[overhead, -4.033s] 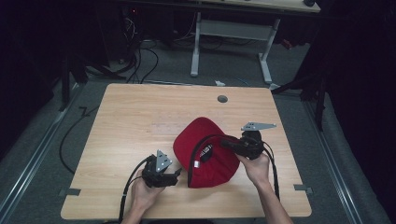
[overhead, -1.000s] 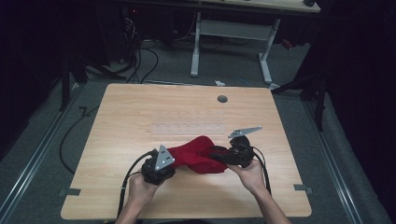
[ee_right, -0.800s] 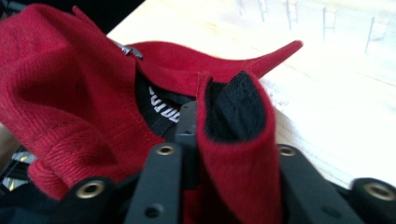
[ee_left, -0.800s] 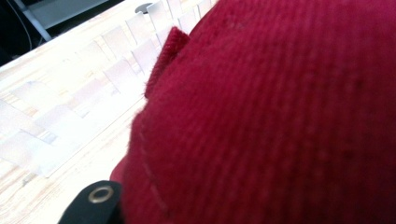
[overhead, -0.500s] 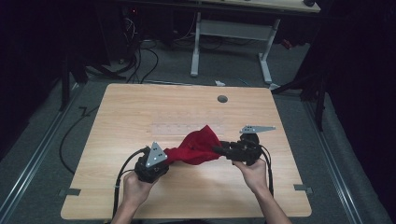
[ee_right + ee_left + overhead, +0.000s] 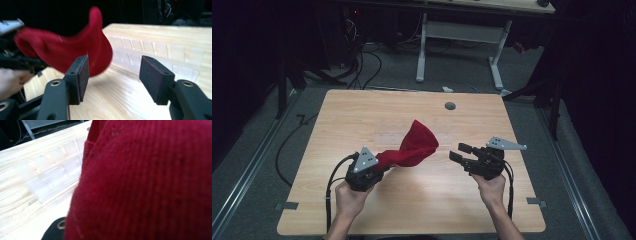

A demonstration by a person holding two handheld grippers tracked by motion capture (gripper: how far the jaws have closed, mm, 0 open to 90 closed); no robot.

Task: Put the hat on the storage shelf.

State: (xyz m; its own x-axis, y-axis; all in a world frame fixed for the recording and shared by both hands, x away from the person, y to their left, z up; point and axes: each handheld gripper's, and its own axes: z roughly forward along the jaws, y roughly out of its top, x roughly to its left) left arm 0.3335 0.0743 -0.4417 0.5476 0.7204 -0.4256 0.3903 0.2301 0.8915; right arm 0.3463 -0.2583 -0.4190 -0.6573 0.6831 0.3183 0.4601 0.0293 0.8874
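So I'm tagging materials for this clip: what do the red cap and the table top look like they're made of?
The red cap looks like soft corduroy-type cloth: fine parallel ribs and a fuzzy matte surface show close up, and it hangs limp from the left hand-held gripper. The table top looks like light wood or wood-look laminate: pale grain lines with a smooth, faintly shiny finish; which of the two I can't tell.

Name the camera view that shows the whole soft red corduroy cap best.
The high view: the soft red corduroy cap shows whole, lifted off the table in the left hand-held gripper. The right gripper view catches it blurred; the left gripper view gives just close ribbed fabric.
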